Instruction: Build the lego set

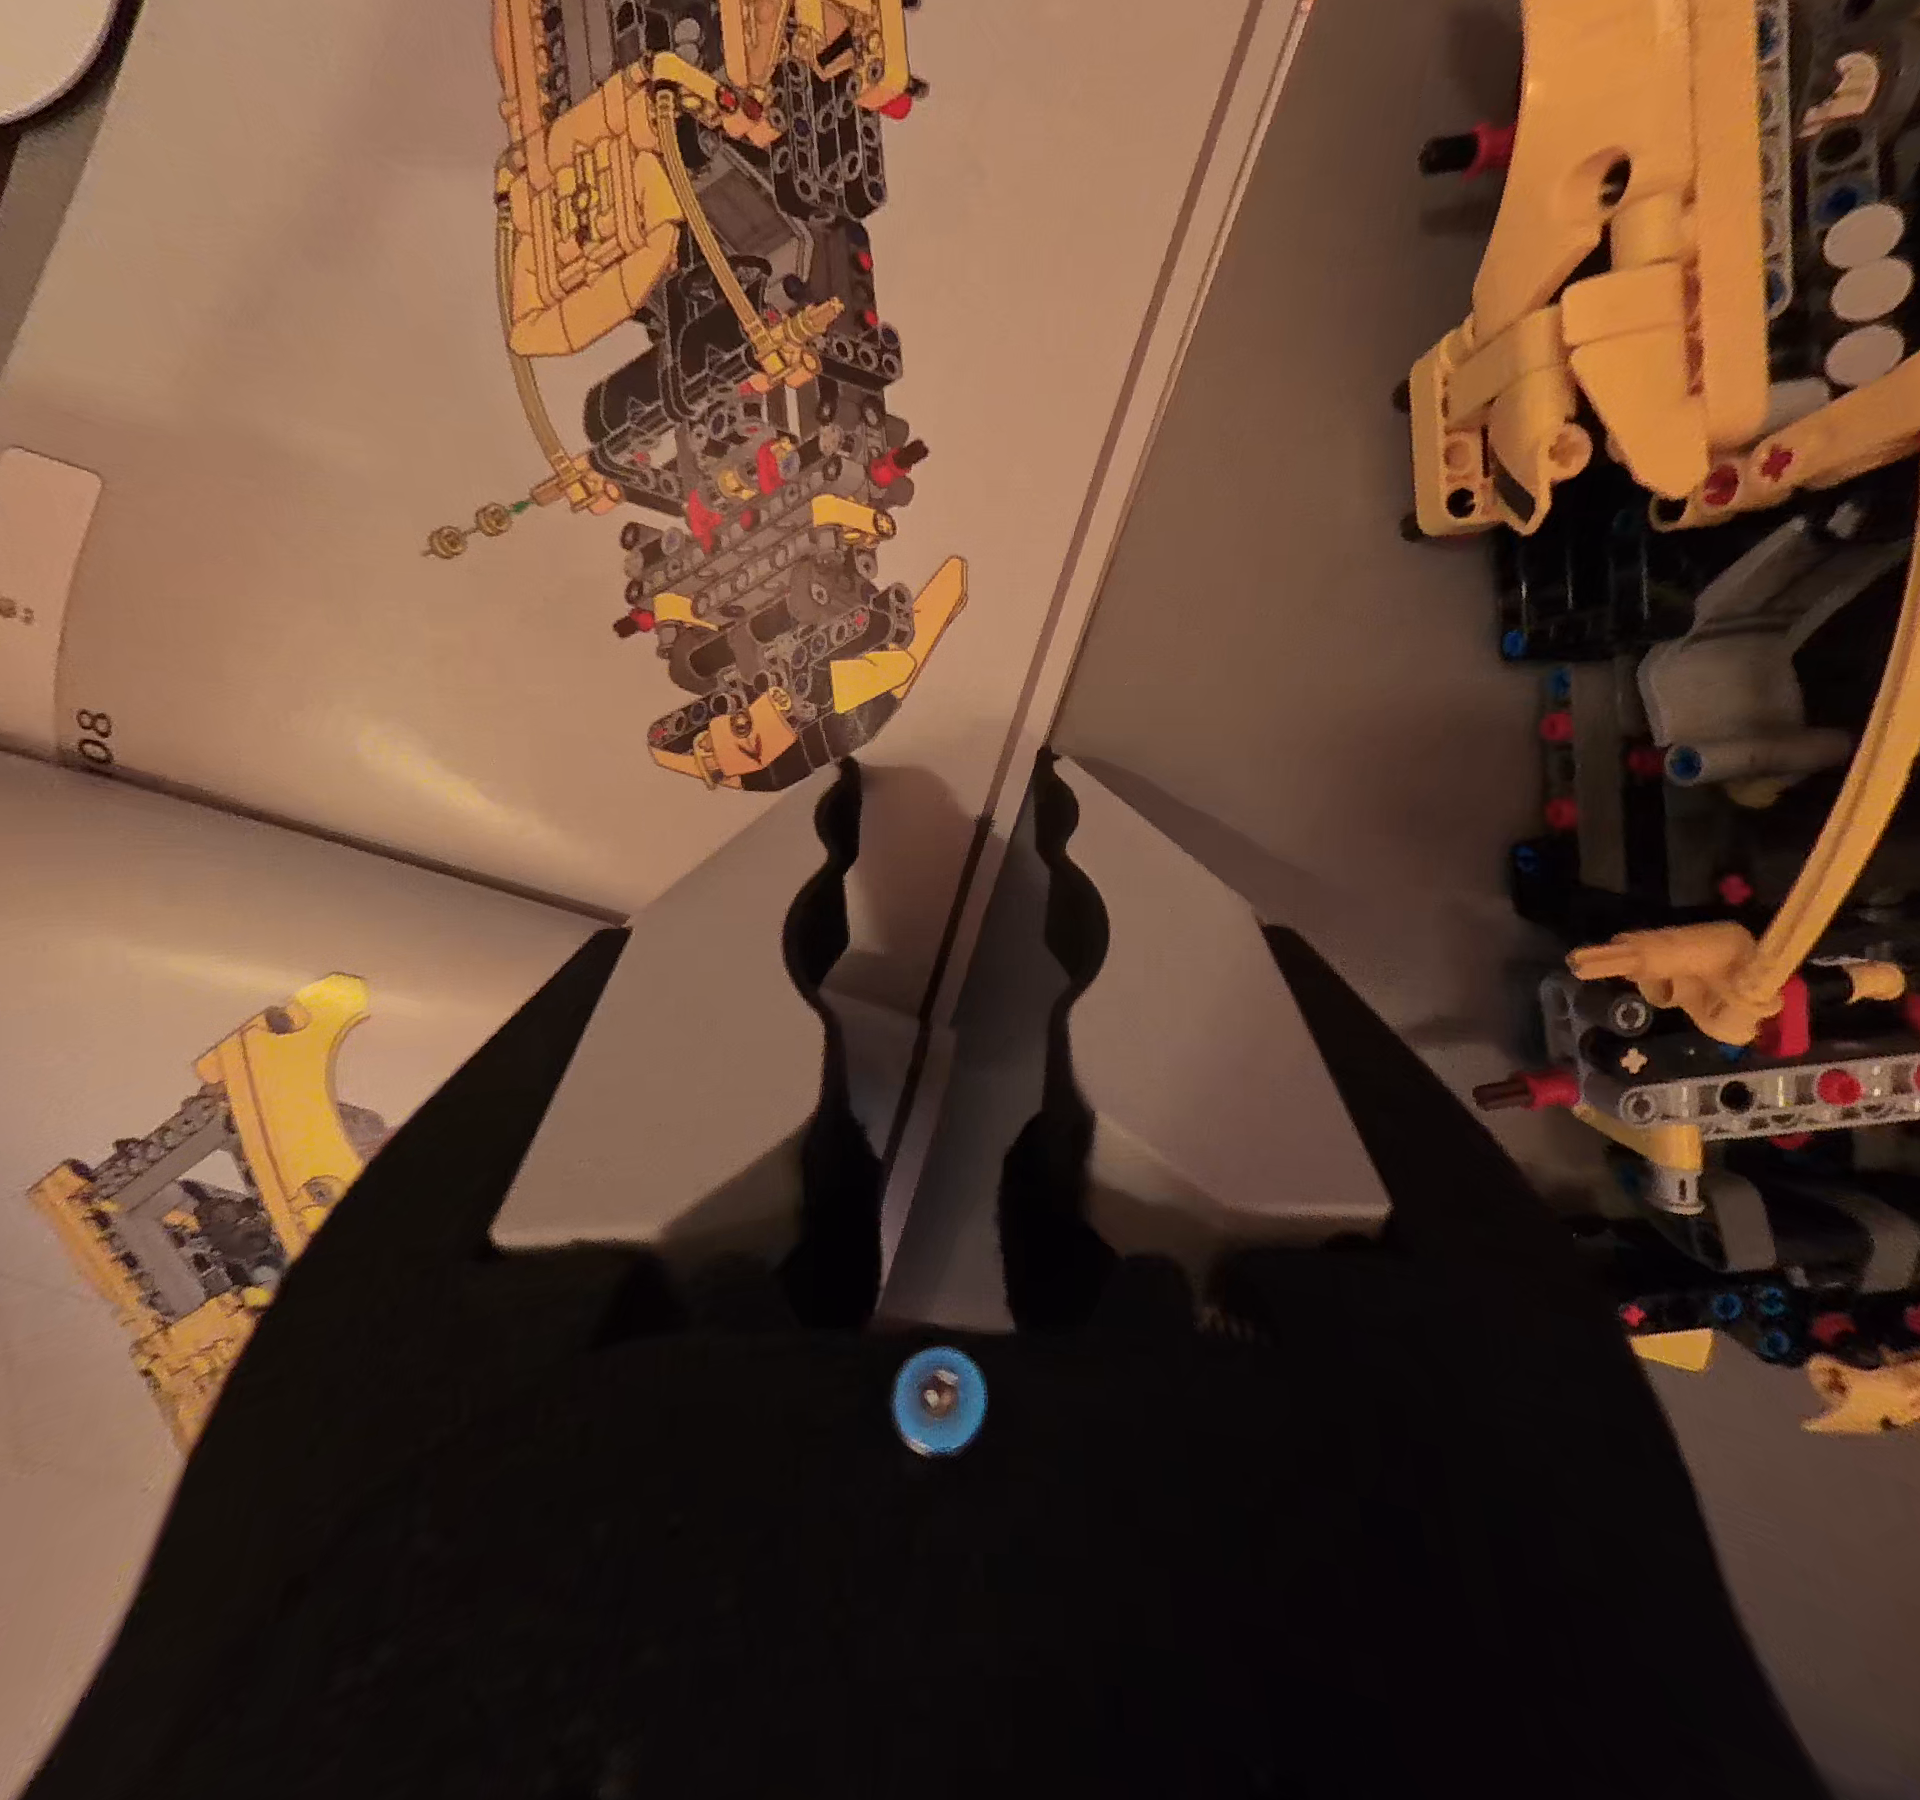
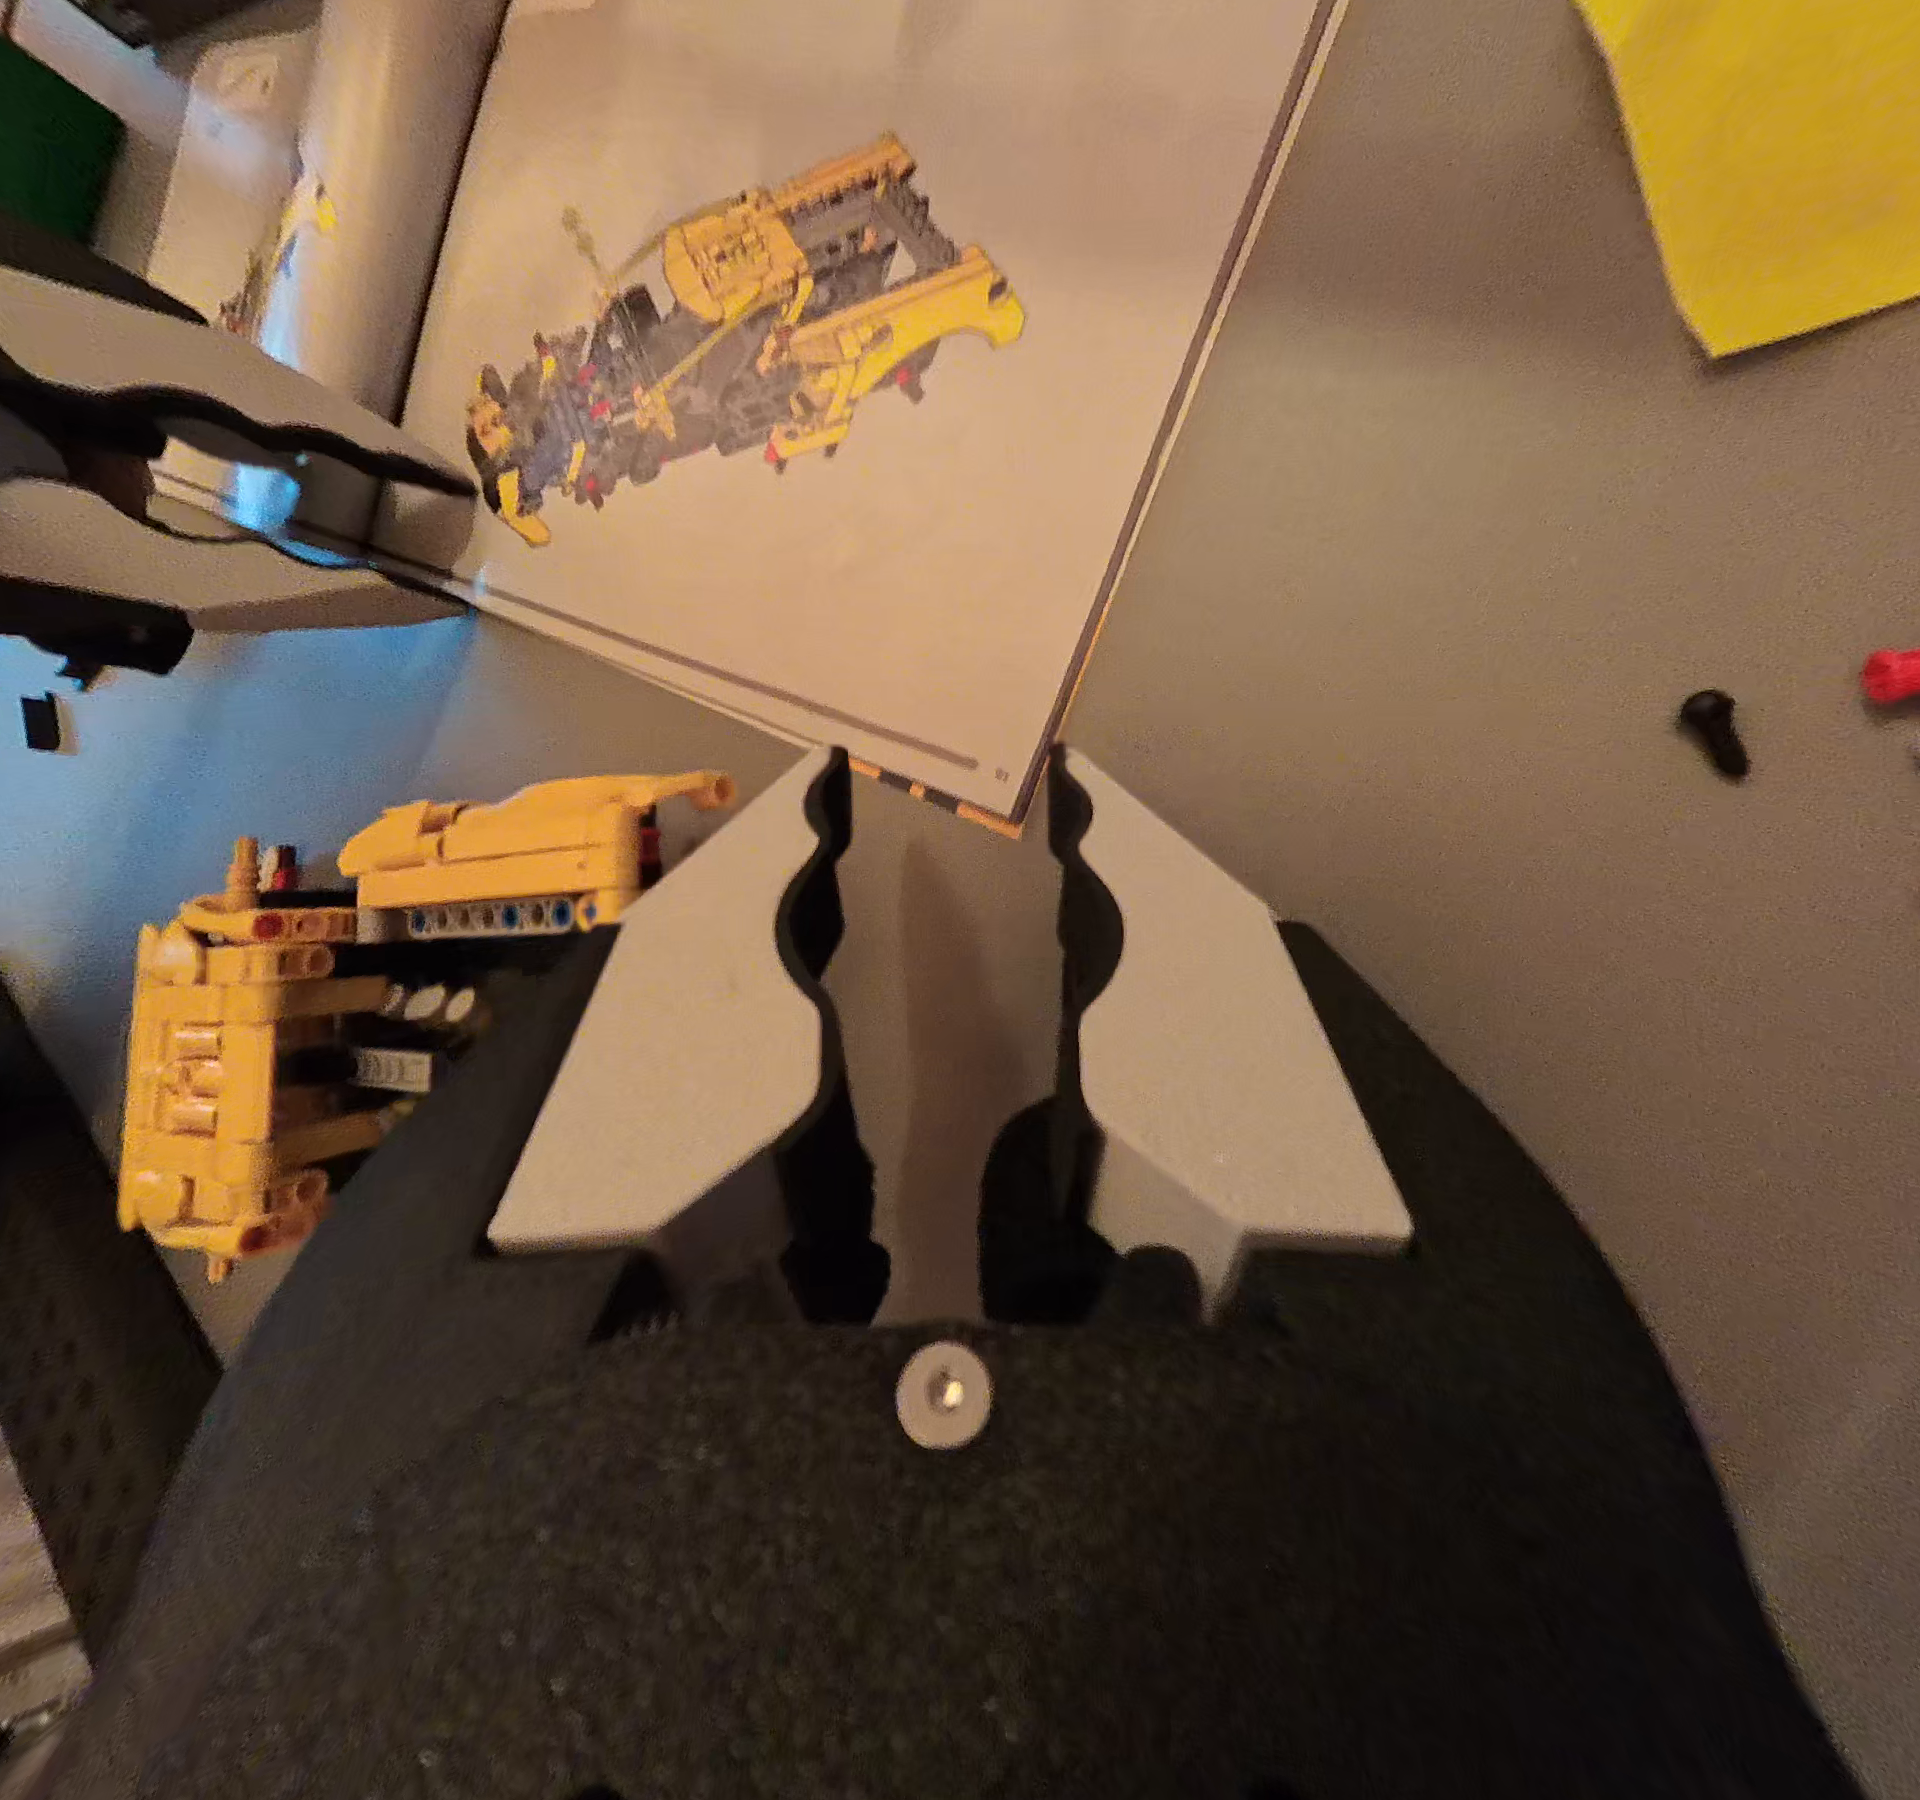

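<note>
An open instruction booklet (image 1: 312,296) lies on the grey table, its page showing a yellow and black vehicle. The half-built yellow and black lego model (image 1: 1662,420) lies to its right. My left gripper (image 1: 945,763) is open, and the booklet's page edge runs between its jaws. In the right wrist view the booklet (image 2: 831,607) lies ahead, with its near corner between the tips of my open right gripper (image 2: 945,763). The left gripper (image 2: 468,540) shows at the booklet's left edge, and the model (image 2: 312,1002) lies at lower left.
A yellow sheet of paper (image 2: 1766,109) lies at the upper right. A black pin (image 2: 1714,732) and a red pin (image 2: 1891,675) lie loose on the grey table (image 2: 1455,503) to the right of the booklet. Across from one pair of fingers to the other is roughly 20 cm. The black pin (image 2: 1714,732) lies some 9 cm from my right tips, 30 cm from my left tips.
</note>
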A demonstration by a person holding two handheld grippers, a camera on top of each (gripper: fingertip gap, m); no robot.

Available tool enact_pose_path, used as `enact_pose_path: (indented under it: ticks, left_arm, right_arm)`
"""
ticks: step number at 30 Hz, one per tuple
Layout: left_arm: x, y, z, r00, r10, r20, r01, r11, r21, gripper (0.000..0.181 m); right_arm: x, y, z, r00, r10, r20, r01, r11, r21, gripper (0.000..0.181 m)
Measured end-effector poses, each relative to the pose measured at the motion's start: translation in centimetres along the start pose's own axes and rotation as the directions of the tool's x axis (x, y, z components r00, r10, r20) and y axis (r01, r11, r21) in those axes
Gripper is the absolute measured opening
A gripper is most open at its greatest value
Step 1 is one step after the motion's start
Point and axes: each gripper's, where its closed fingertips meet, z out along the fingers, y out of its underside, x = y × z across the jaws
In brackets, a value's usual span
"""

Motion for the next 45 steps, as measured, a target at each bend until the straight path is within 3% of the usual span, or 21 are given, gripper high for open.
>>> enact_pose_path:
  ticks: [3,8,13,18,21,25,30,34,40,45]
  left_arm:
    - [0.4,-0.1,-0.3,0.998,-0.015,-0.057,0.017,0.999,0.043,0.022]
    - [0.6,-0.4,-0.8,0.985,-0.076,-0.153,0.091,0.991,0.095,0.019]
    - [0.6,-0.5,-1.2,0.982,-0.077,-0.173,0.099,0.988,0.122,0.018]
    - [0.5,-0.6,-1.4,0.979,-0.084,-0.186,0.110,0.984,0.137,0.017]
    - [-0.1,-0.4,-1.7,0.980,-0.095,-0.177,0.122,0.982,0.146,0.018]
    - [-0.9,0.0,-2.3,0.978,-0.120,-0.171,0.148,0.976,0.159,0.018]
    - [-4.4,-1.6,-4.7,0.971,-0.223,-0.088,0.240,0.917,0.320,0.025]
    - [-5.0,0.4,-2.4,0.976,-0.217,0.007,0.211,0.958,0.193,0.026]
    - [-4.7,0.3,-1.2,0.980,-0.182,0.077,0.170,0.975,0.141,0.016]
    - [-4.6,0.5,-0.5,0.981,-0.150,0.125,0.138,0.985,0.100,0.014]
  right_arm:
    - [-0.1,0.3,0.1,1.000,-0.003,0.004,0.003,1.000,-0.011,0.031]
    - [-2.3,-0.6,0.5,0.978,0.109,0.177,-0.114,0.993,0.017,0.028]
    - [-0.8,-0.6,-0.3,0.994,0.086,0.066,-0.088,0.996,0.026,0.025]
    - [-1.1,0.1,0.2,0.987,0.129,0.096,-0.127,0.992,-0.025,0.026]
    - [-0.3,-0.5,-0.5,0.994,0.099,0.036,-0.100,0.995,0.022,0.022]
    - [-0.5,0.5,-0.2,0.994,0.097,0.043,-0.096,0.995,-0.030,0.025]
    - [-0.5,0.8,0.4,0.997,0.080,0.018,-0.079,0.996,-0.034,0.032]
    - [-0.6,0.8,0.5,0.998,0.068,0.010,-0.068,0.997,-0.043,0.032]
    - [-0.8,0.2,-0.1,0.997,0.078,0.027,-0.078,0.997,0.004,0.031]
    - [-2.1,-1.0,-0.6,0.975,0.145,0.169,-0.159,0.985,0.070,0.030]
